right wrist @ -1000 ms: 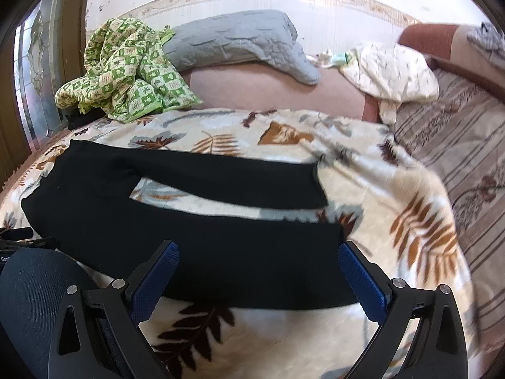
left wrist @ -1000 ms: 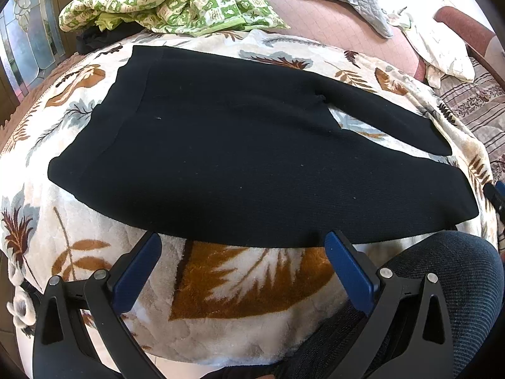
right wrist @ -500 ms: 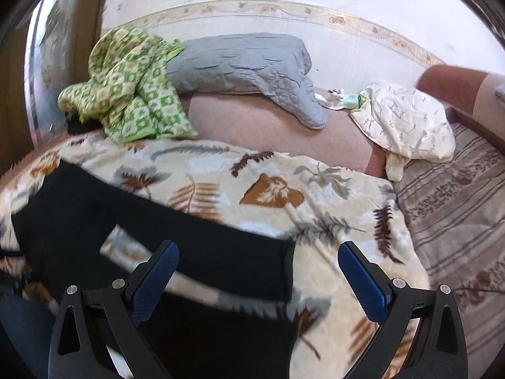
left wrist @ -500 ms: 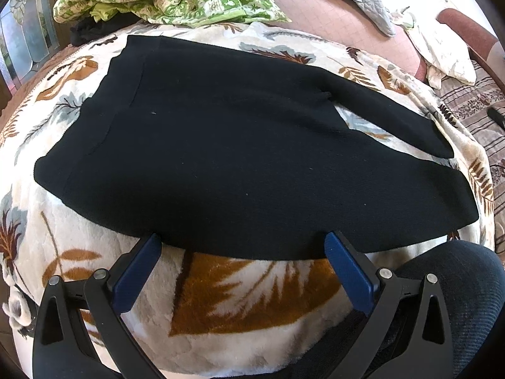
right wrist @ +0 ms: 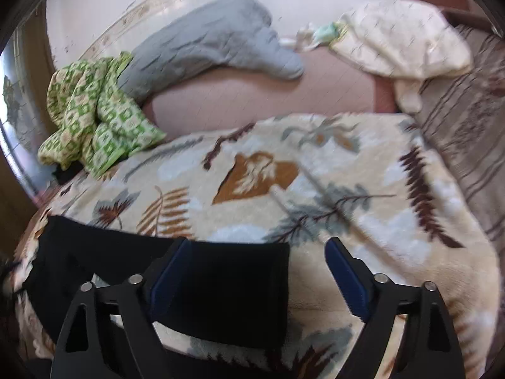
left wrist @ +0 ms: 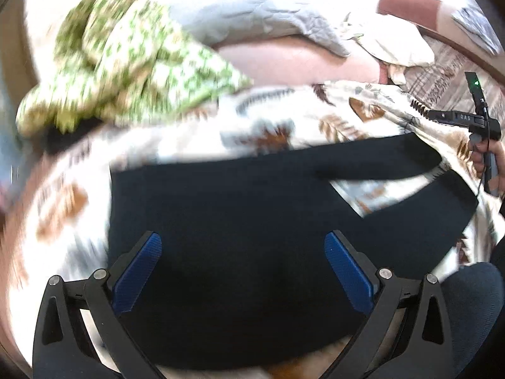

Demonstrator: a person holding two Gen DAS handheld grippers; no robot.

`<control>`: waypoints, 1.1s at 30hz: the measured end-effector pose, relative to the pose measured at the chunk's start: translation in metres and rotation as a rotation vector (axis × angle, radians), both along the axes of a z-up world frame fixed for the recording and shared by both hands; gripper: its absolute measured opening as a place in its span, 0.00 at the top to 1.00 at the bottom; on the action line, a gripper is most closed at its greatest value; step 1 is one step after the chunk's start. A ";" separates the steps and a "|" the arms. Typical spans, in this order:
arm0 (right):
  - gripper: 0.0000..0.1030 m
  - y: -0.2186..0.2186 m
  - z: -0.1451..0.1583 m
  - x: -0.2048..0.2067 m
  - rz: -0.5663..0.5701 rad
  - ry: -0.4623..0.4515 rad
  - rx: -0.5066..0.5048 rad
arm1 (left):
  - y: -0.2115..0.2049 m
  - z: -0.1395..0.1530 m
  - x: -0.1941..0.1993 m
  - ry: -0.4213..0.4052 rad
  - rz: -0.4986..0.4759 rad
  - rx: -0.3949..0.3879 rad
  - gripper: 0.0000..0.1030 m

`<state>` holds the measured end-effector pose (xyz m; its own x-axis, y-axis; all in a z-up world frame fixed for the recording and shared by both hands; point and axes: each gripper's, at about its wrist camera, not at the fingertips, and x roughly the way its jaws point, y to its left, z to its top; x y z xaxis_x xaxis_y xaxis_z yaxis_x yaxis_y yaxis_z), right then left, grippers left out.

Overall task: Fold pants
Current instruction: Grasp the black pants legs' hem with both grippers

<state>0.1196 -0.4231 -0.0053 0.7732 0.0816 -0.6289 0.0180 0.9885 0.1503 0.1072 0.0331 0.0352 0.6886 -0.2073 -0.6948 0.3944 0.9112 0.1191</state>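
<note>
Blue-padded left gripper (left wrist: 243, 265), jaws spread wide and grasping nothing, hangs over the waist end of one pair of black pants (left wrist: 252, 221) lying flat on one leaf-print blanket (right wrist: 331, 189). Right gripper (right wrist: 257, 268), likewise spread and empty, straddles the hem of one of the two legs. Beyond: one green patterned cloth (right wrist: 94, 117), one grey quilted cover (right wrist: 208, 44), one cream cloth (right wrist: 401, 38).

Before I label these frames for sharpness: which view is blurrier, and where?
Left wrist: heavy motion smear on the green quilt and blanket; the pants lose their edges. Right wrist: milder blur, blanket soft, pant leg readable.
</note>
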 end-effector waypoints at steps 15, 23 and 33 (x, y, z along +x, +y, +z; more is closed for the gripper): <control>0.56 -0.002 -0.060 0.053 0.109 0.195 -0.077 | 0.130 -0.002 0.146 0.095 0.087 -0.126 0.00; 0.63 -0.021 -0.068 0.063 0.090 0.197 0.086 | 0.143 -0.038 0.149 0.142 0.053 -0.076 0.28; 0.93 -0.028 -0.070 0.068 0.071 0.196 0.144 | 0.124 -0.043 0.167 0.203 -0.057 -0.131 0.39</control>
